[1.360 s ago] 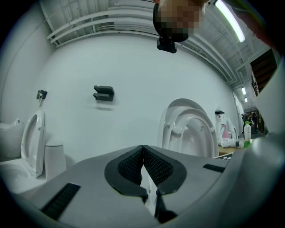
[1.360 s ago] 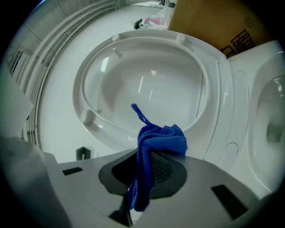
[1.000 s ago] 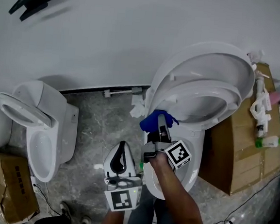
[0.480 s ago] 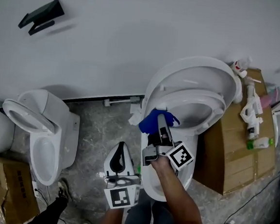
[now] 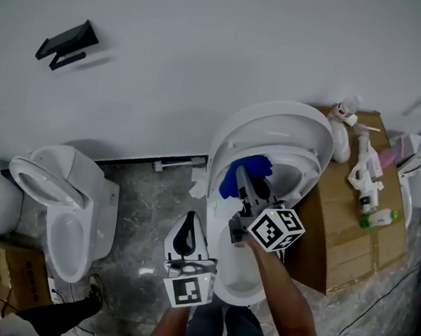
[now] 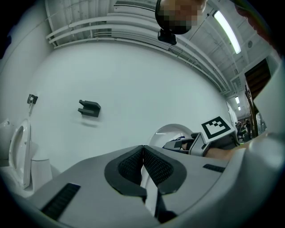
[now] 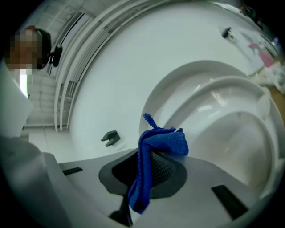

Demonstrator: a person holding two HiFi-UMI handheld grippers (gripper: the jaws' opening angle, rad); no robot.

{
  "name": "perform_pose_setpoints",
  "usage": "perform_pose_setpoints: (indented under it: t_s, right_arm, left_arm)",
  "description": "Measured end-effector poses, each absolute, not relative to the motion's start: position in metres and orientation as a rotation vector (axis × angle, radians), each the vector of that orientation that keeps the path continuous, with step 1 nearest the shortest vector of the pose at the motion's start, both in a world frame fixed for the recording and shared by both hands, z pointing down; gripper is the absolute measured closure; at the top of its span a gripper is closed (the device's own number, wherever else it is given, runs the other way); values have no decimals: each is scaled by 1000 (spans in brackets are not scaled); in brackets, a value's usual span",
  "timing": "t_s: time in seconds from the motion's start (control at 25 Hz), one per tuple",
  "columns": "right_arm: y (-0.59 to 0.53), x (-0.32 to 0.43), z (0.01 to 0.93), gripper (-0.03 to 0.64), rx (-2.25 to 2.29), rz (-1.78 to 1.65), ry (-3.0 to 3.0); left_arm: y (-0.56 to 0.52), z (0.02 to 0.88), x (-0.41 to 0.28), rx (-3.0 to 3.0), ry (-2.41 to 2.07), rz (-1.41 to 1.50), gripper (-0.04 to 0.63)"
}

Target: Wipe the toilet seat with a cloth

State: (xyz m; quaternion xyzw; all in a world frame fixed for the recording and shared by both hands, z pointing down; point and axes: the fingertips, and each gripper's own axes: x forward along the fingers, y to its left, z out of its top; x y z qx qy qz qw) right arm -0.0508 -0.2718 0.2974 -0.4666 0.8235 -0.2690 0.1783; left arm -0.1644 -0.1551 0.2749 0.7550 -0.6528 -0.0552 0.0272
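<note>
My right tongs [image 5: 241, 175] grip the crumpled blue microfibre cloth [image 5: 249, 167], just short of the raised white oval toilet seat [image 5: 309, 168] at two o'clock. My left tongs [image 5: 185, 227], pinched together on nothing, trail farther off at seven o'clock.

Cardboard box [image 5: 345, 237] right of toilet [image 5: 273, 127]

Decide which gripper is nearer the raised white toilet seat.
Right. The right gripper, shut on a crumpled blue cloth, is right at the raised white toilet seat; the left gripper, shut and empty, sits lower, beside the white bowl.
</note>
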Motion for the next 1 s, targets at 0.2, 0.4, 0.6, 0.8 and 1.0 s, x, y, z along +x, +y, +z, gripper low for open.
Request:
perform_pose_setpoints:
  t_s: [0.2, 0.4, 0.6, 0.8, 1.0]
  right_arm:
    - [-273, -26, 285, 558, -1518, -480, 2493]
    - [-277, 24, 279, 558, -1591, -430, 2442]
    - [-276, 76, 284, 558, -1677, -392, 2406]
    - [-272, 123, 298, 558, -1745, -410, 2359]
    - [-265, 160, 320, 560, -1798, -430, 2309]
  left_arm:
    - [-159, 269, -144, 2361, -1975, -171, 578]
    - [-158, 273, -115, 2392, -1933, -153, 578]
    - [-158, 279, -80, 2437, -1888, -136, 578]
    - [-158, 286, -45, 2484, -1837, -107, 578]
    - [-159, 297, -21, 2504, -1808, -86, 578]
